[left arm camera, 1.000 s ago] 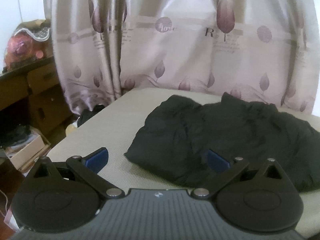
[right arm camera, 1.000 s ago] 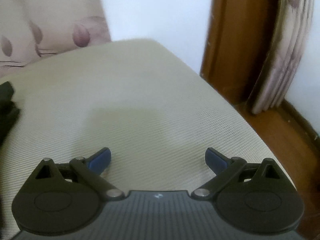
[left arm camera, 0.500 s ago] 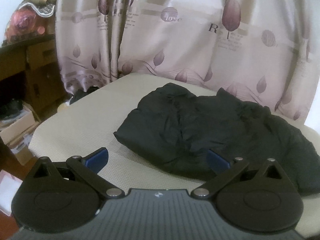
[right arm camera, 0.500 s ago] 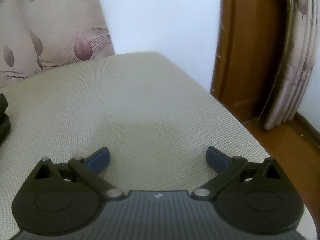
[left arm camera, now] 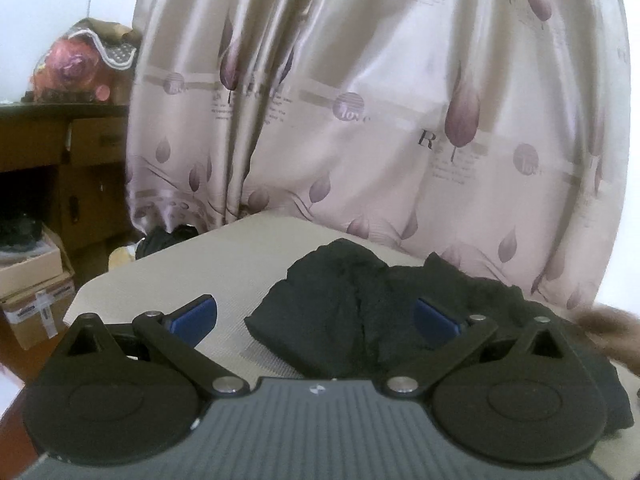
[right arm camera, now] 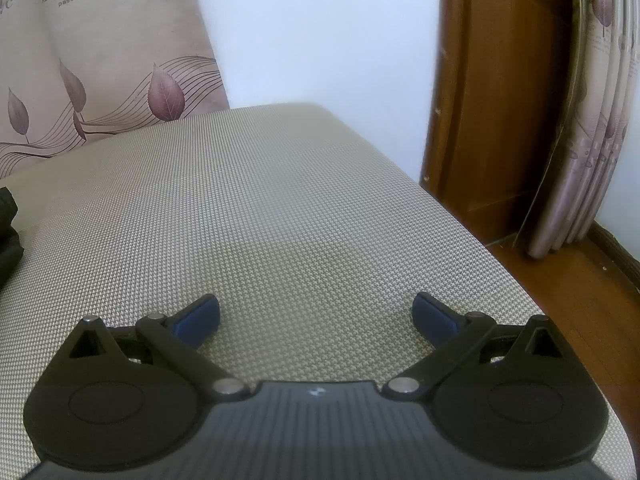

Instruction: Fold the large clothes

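A black garment lies bunched and partly folded on a beige woven surface. In the left wrist view it spreads from the middle to the right edge. My left gripper hangs open in front of it, apart from the cloth, nothing between its blue pads. A brown furry patch shows at the garment's right side. The right wrist view catches only a black edge of the garment at far left. My right gripper is open over bare surface, holding nothing.
A leaf-print curtain hangs behind the surface. At left stand a dark wooden cabinet and cardboard boxes on the floor. To the right of the surface are a wooden door frame, another curtain and wooden floor.
The left camera has tilted up and drawn back, so the garment now sits lower and smaller in view. The right camera has also lifted slightly. Both grippers stayed open.
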The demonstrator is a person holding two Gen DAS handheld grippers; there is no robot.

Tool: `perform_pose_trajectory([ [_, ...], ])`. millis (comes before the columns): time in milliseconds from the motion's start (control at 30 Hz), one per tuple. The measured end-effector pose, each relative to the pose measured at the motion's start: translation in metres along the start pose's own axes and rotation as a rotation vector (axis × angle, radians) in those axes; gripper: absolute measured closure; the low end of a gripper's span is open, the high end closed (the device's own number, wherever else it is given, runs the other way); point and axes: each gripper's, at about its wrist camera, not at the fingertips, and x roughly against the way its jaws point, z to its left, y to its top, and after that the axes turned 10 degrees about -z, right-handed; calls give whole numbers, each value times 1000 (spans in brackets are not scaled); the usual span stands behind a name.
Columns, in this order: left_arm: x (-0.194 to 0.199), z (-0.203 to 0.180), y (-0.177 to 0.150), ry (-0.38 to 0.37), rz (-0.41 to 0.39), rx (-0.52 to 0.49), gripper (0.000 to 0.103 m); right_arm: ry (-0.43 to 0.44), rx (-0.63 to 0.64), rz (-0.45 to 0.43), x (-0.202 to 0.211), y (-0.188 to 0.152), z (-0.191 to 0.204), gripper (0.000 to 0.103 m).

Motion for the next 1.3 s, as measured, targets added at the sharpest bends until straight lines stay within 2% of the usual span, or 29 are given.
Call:
perform_pose_trajectory([
  [133, 1, 3, 1, 18, 3, -65, 0, -3, -2, 0, 0, 0, 1, 0],
  [267, 3, 12, 1, 66, -43, -119, 0, -5, -4, -1, 0, -1, 1, 0],
  [533, 0, 25, 9, 76, -26, -106, 0, -7, -5, -2, 0, -1, 2, 0],
  [700, 39, 39, 39, 73, -155, 1, 0, -8, -5, -3, 1, -1, 1, 0],
  [767, 53, 41, 53, 72, -195, 3, 0, -8, -5, -3, 1, -1, 2, 0],
  [900, 54, 32, 66, 40, -173, -54, 0, -8, -6, -3, 1, 0, 2, 0],
  [1000, 49, 27, 60, 25, -150, -35, 0, -8, -6, -3, 1, 0, 2, 0],
  [1167, 36, 19, 43, -15, -49, 66, 0, -8, -6, -3, 1, 0, 1, 0],
  [1233, 32, 19, 43, -12, -1, 77, 0, -8, -6, -3, 1, 0, 1, 0],
  [1300, 37, 25, 44, -16, -7, 57, 0, -9, -6, -3, 1, 0, 2, 0],
])
